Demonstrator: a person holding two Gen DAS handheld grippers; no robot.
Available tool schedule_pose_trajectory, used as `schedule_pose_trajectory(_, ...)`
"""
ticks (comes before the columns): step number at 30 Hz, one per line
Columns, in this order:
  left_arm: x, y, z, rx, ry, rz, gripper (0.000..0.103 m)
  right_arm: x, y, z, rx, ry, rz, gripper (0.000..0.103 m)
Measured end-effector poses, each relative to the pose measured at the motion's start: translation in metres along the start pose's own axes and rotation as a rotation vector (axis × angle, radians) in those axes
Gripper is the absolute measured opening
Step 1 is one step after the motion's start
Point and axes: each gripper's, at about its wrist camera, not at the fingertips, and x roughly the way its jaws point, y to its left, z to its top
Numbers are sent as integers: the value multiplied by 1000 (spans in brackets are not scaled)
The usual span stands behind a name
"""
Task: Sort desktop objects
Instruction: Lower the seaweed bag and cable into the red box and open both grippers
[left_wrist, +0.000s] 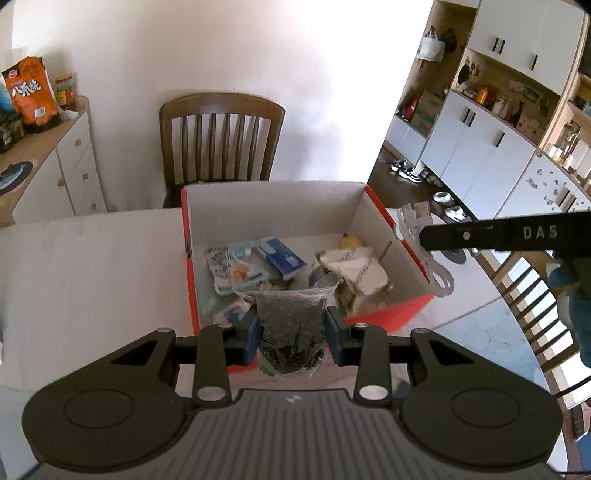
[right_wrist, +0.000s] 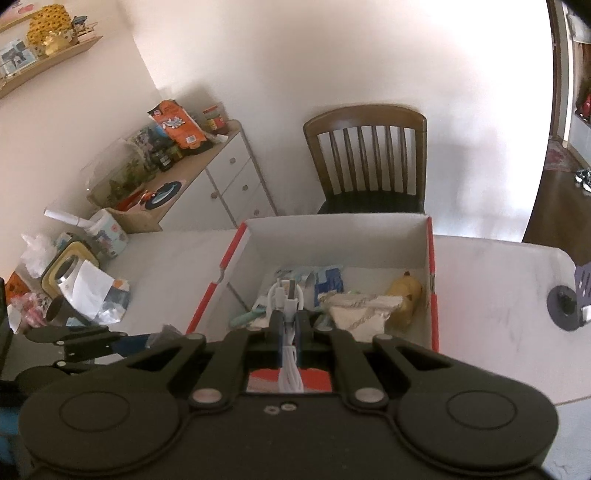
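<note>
White tabletop (left_wrist: 92, 266) carries a red-sided box (left_wrist: 388, 314) already partly filled with packets, while the left gripper (left_wrist: 291, 326), clamped on a dark packet (left_wrist: 290, 325), and the right gripper (right_wrist: 290, 325), pinching a white cable (right_wrist: 290, 373), hover at its near edge, both unreleased.

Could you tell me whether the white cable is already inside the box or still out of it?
Still out: the right gripper holds the white cable bunched above the box.
</note>
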Motion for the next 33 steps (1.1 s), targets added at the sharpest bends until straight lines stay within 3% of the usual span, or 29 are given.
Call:
schedule_pose_trajectory(10, 47, -1, 32, 90, 38, 27, 35, 39, -5, 17, -9, 29, -20, 5)
schedule_pose_trajectory(33, 128, 4, 32, 152, 163, 38, 35, 123, -12, 46, 6, 76, -69, 5)
